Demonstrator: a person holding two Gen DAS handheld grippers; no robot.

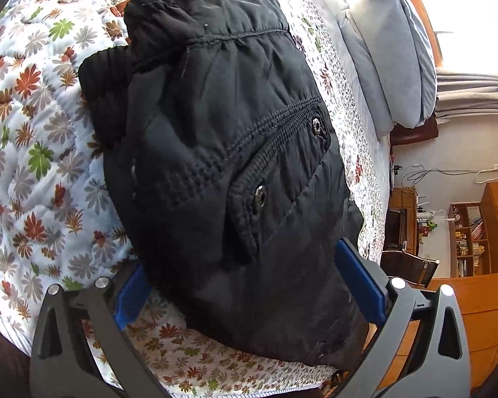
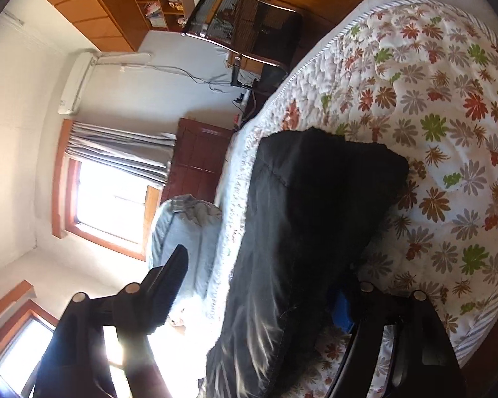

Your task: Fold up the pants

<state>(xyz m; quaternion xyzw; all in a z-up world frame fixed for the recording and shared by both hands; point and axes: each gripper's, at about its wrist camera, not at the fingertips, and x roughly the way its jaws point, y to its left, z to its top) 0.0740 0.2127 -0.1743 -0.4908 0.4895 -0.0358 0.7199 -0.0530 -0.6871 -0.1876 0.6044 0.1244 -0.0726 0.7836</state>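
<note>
Left wrist view: the left gripper (image 1: pixel 249 285) stands with its blue-padded jaws spread wide, one on either side of the near end of the folded black pants (image 1: pixel 222 152), which lie between them and stretch away ahead on a leaf-print quilt (image 1: pixel 33 152); the pads flank the cloth without pinching it. Two metal snaps (image 1: pixel 259 195) show on the pocket flap just ahead of the claw, and grey pillows (image 1: pixel 391 59) sit far ahead to its right, with a wooden bookshelf (image 1: pixel 468 235) off to the right. Right wrist view: the right gripper (image 2: pixel 259 285) is apart, the pants (image 2: pixel 302 232) lying between its fingers; one finger (image 2: pixel 169 285) stands clear in the air, while the other's blue pad is partly hidden behind the cloth, so contact there cannot be told. A window (image 2: pixel 113 199) glows beyond the clear finger.
</note>
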